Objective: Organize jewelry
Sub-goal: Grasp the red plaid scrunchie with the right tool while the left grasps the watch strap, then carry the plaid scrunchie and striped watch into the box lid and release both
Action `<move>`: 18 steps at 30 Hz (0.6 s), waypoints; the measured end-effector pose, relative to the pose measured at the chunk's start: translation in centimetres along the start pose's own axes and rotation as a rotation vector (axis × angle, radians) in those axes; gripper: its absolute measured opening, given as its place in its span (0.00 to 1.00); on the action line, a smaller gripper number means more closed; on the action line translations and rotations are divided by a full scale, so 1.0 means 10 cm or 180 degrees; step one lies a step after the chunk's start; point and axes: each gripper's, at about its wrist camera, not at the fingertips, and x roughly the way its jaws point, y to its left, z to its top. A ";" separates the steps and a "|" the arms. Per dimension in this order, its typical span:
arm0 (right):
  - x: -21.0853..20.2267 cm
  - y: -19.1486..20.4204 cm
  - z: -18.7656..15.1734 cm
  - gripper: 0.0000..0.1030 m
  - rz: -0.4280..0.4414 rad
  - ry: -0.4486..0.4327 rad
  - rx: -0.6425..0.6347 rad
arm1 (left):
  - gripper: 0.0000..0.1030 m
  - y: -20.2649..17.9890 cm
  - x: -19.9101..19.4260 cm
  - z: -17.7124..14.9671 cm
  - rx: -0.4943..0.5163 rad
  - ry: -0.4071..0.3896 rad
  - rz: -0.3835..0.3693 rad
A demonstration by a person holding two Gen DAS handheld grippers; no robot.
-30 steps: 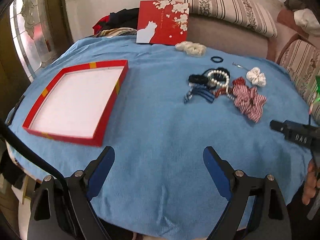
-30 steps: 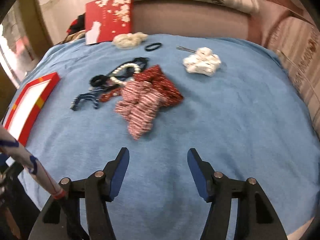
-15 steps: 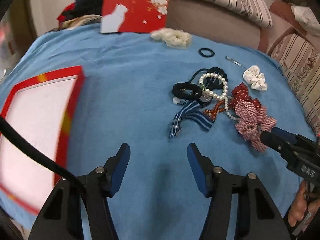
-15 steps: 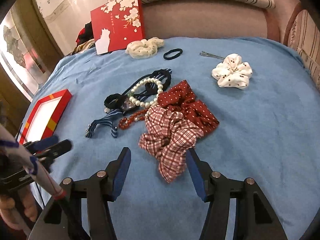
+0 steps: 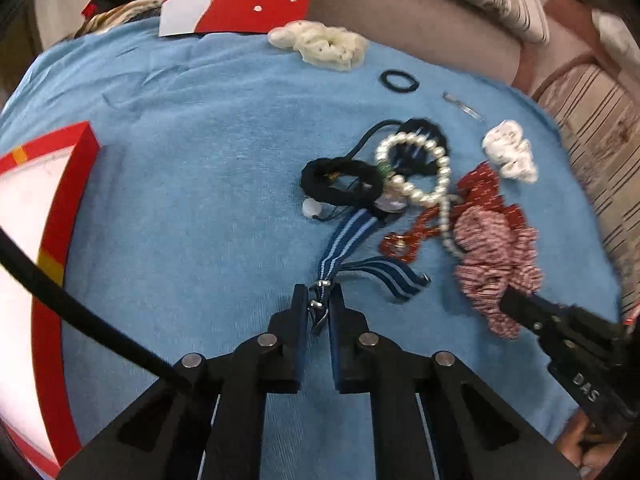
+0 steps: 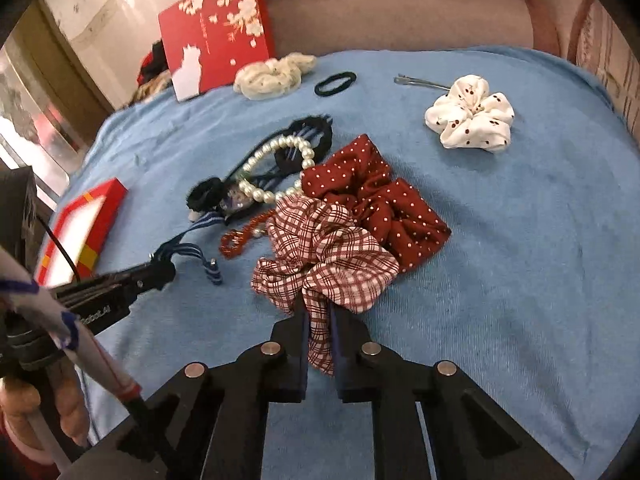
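Note:
A pile of accessories lies on the blue cloth. My left gripper point(image 5: 319, 294) is shut on the metal-tipped end of a blue striped ribbon point(image 5: 346, 242) that leads into the pile. My right gripper point(image 6: 319, 312) is shut on the near edge of a red plaid scrunchie point(image 6: 326, 258), which also shows in the left wrist view point(image 5: 494, 256). Touching the pile are a pearl bracelet point(image 5: 424, 168), a black scrunchie point(image 5: 340, 180), a red bead bracelet point(image 5: 408, 240) and a red dotted scrunchie point(image 6: 372, 196). An open red tray point(image 5: 60, 216) with a white inside lies at the left.
A white dotted scrunchie point(image 6: 472, 112), a black hair tie point(image 6: 335, 82), a metal hair clip point(image 6: 420, 82) and a cream scrunchie point(image 6: 272, 76) lie farther back. A red box lid point(image 6: 218, 32) leans against the sofa point(image 6: 400, 12) behind the table.
Both grippers moved forward to the pile and shut: the left on the ribbon's end, the right on the plaid scrunchie's edge. Both were open before.

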 end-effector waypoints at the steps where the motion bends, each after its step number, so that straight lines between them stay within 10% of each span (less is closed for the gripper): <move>1: -0.04 0.00 -0.01 0.09 0.0018 -0.0018 -0.0002 | 0.09 0.01 -0.07 -0.02 -0.0026 -0.0020 -0.0011; 18: -0.82 0.54 -0.18 0.08 0.0266 -0.0319 -0.0219 | 0.09 0.60 -1.52 -0.45 -0.0412 -0.0647 -0.0124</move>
